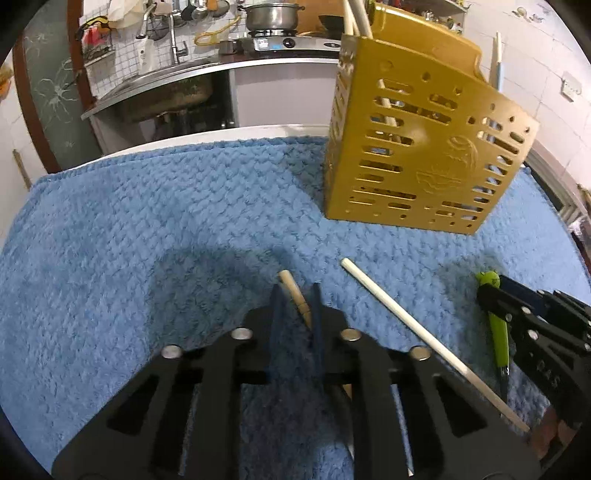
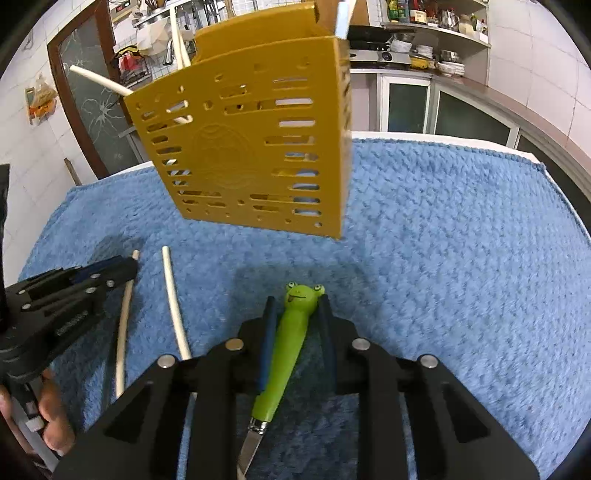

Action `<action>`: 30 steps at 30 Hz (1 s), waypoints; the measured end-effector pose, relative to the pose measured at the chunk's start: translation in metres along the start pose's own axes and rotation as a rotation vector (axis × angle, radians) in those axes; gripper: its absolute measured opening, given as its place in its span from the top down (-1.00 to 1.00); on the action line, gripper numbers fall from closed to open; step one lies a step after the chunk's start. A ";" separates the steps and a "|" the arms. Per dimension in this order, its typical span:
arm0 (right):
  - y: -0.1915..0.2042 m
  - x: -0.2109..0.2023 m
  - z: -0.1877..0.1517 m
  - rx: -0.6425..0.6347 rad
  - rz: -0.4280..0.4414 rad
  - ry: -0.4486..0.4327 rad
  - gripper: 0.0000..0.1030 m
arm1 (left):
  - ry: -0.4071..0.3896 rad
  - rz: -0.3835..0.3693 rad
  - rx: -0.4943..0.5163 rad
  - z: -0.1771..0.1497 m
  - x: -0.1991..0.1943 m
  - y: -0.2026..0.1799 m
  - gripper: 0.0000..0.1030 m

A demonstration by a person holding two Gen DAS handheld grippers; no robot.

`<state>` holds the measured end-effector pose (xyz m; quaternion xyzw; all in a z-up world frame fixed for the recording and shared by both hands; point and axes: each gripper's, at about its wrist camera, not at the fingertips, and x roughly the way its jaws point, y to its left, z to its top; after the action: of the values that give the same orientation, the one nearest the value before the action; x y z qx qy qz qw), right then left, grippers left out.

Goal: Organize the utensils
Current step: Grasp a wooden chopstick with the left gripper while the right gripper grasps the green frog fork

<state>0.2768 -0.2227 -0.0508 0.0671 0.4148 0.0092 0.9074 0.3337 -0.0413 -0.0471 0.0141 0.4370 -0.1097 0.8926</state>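
On the blue towel (image 1: 147, 221), between my left gripper (image 1: 295, 295) fingers, lies a tan wooden chopstick (image 1: 293, 291). Its blunt end points toward the holder. The left fingers sit close on either side of it; one dark pad touches the stick, but I cannot tell whether both sides are clamped.

From the right wrist view, my right gripper (image 2: 295, 306) straddles a green frog-handled knife (image 2: 291, 332). The frog face points away from me, toward the holder; the metal blade runs back under the gripper body. Both blue pads sit against or just beside the handle near the frog head, and I cannot tell if they press on it. The knife rests flat on the towel.

Between the two grippers lies a white chopstick (image 1: 406, 325), flat on the towel, apart from both tools. It lies at a slant, its near end hidden behind the left gripper's body.

Beyond these stands the yellow slotted utensil holder (image 1: 424, 147), upright on the far part of the towel. Pale chopsticks (image 2: 181, 40) stick up out of its left compartment as seen from the right wrist, one leaning far out sideways. Something pale blue shows at its top right corner, too cropped to name.

Past the towel: a steel sink (image 1: 162, 88), a pot (image 1: 271, 16) on a stove, and shelves (image 2: 439, 33) with bottles and dishes.
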 end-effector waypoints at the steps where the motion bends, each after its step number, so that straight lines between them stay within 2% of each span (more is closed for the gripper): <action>1: -0.003 0.000 0.001 0.003 -0.004 0.000 0.57 | 0.006 -0.032 -0.005 0.000 -0.001 0.000 1.00; 3: -0.010 -0.001 0.002 0.019 -0.004 0.006 0.57 | 0.013 -0.038 0.009 0.000 -0.003 -0.003 1.00; 7: -0.022 0.000 0.003 0.047 -0.001 0.023 0.57 | 0.016 0.001 0.077 -0.003 -0.003 -0.016 1.00; 12: -0.022 0.004 0.005 0.042 -0.002 0.029 0.57 | 0.043 -0.004 0.051 -0.001 -0.003 -0.017 0.92; 14: -0.023 0.005 0.006 0.045 0.001 0.029 0.56 | 0.060 -0.004 0.015 -0.001 -0.002 -0.011 0.80; 15: -0.023 0.005 0.006 0.049 0.005 0.030 0.57 | 0.087 -0.018 -0.019 -0.001 0.001 -0.008 0.64; 18: -0.023 0.006 0.005 0.051 0.011 0.030 0.57 | 0.089 -0.029 -0.039 -0.001 0.002 -0.005 0.64; 26: -0.029 0.008 0.005 0.053 0.013 0.029 0.56 | 0.085 0.058 0.026 0.006 0.009 -0.025 0.63; 30: -0.029 0.009 0.005 0.053 0.007 0.029 0.56 | 0.059 0.038 0.034 0.006 0.008 -0.024 0.79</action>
<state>0.2849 -0.2515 -0.0582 0.0923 0.4278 0.0026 0.8991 0.3378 -0.0665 -0.0481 0.0408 0.4607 -0.0995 0.8810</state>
